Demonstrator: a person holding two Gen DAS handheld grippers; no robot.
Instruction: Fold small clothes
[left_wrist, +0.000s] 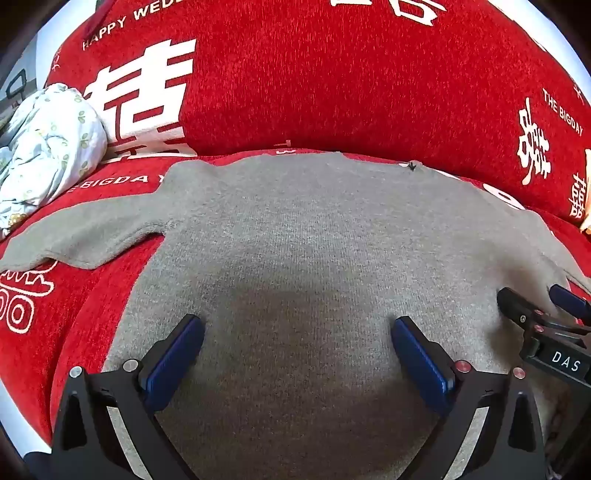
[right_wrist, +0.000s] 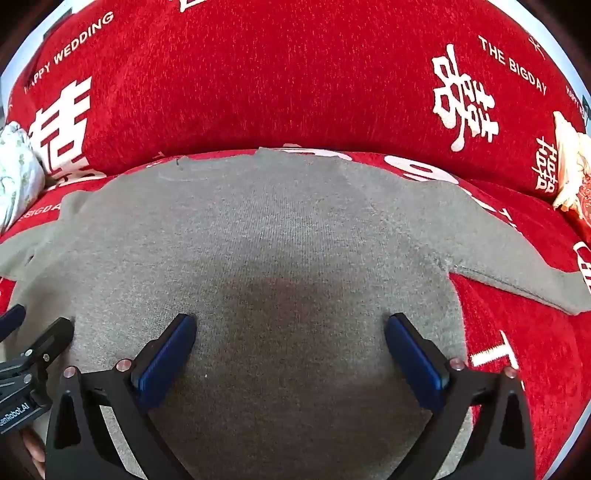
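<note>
- Two grippers side by side over one garment, each with its blue-padded fingers spread wide and nothing between them.
- Left gripper (left_wrist: 297, 328): jaws apart, above the lower body of a grey knit sweater (left_wrist: 295, 258). Cannot tell whether the pads touch the cloth or hang just over it; a soft shadow lies on the knit between the fingers.
- Right gripper (right_wrist: 290, 326): jaws apart as well, above the same grey panel, nearer its right-hand side edge. It also shows at the right edge of the left wrist view (left_wrist: 535, 306), just beside the left tool.
- Sweater spread flat, running forward from both tools to the back cushion. Its far edge lies along the seam where seat meets cushion, with a small dark mark on that edge.
- One sleeve (left_wrist: 81, 236) stretches out ahead and to the left of the left gripper, flat on the seat.
- Other sleeve (right_wrist: 517, 269) stretches out ahead and to the right of the right gripper, tapering toward the frame edge.
- Under everything, a red sofa cover (left_wrist: 332, 74) with white characters and the words "HAPPY WEDDING" and "THE BIGDAY".
- Far left of the left gripper, a crumpled pale floral cloth (left_wrist: 48, 147) sits bunched on the seat against the back cushion, near the left sleeve's cuff.
- Far right of the right gripper, a cream and red bundle (right_wrist: 570, 173) against the cushion; too cropped to identify.
</note>
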